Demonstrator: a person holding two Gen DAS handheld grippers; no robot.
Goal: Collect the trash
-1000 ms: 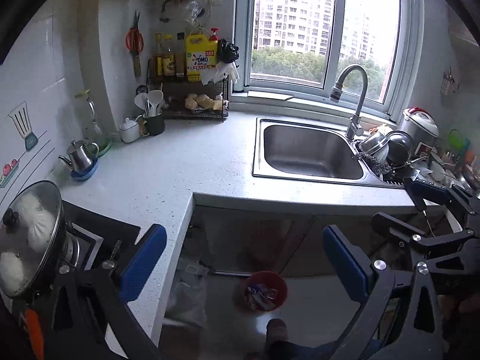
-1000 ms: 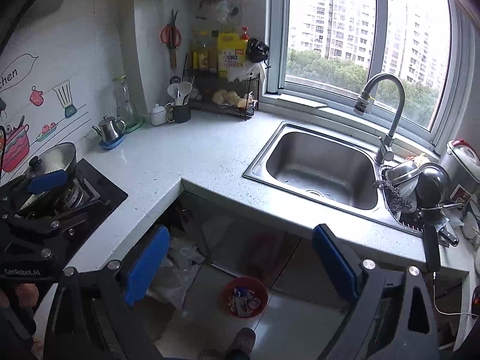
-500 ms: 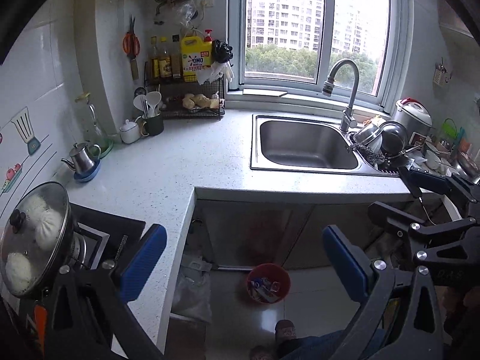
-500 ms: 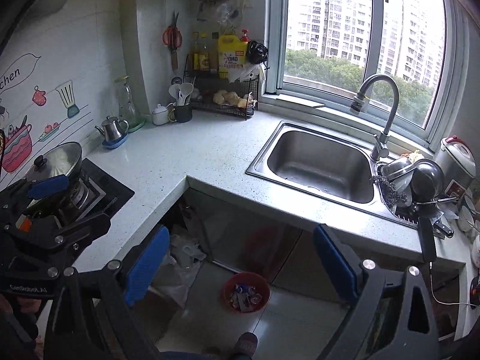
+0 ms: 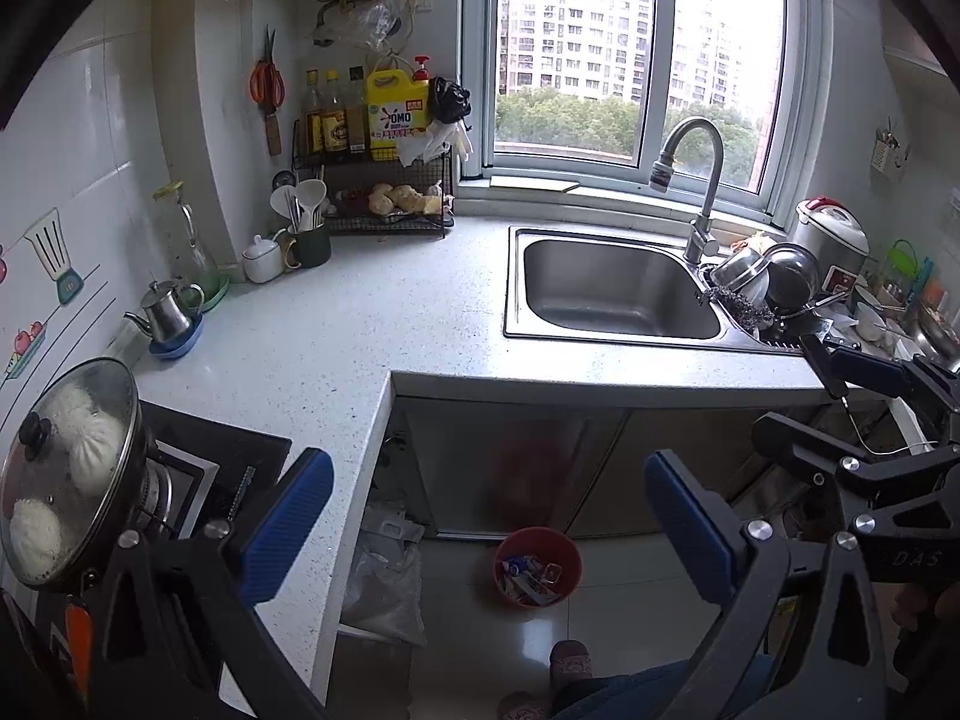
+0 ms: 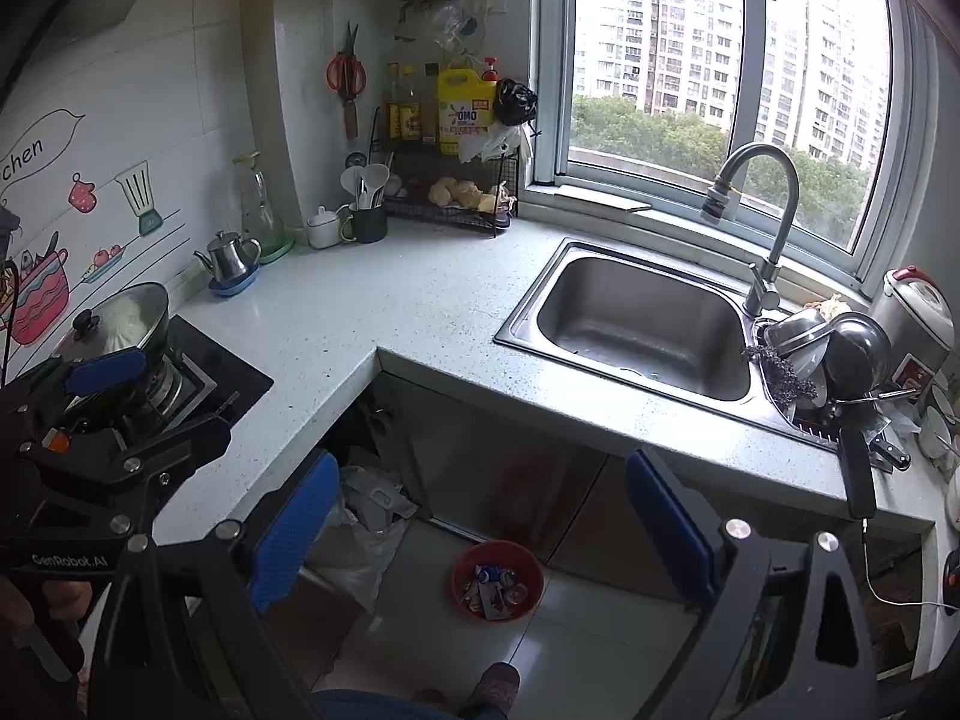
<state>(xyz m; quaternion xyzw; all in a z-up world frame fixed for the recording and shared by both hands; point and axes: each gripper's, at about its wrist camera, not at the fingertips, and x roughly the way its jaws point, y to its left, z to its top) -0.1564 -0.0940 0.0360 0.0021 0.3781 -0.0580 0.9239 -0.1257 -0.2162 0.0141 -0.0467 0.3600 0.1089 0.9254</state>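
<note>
trash bin: red, on the floor below the table edge, in front of the cabinet doors; holds wrappers and scraps, upright.
my left hand-held gripper: jaws wide apart, nothing between them, above the floor.
my right hand-held gripper: jaws wide apart too, holding nothing.
table: L-shaped, bare in the middle.
sink: basin bare; bowls and pans stacked just beside it on the right.
lidded pot: on the stove at left, white buns visible under the glass lid.
</note>
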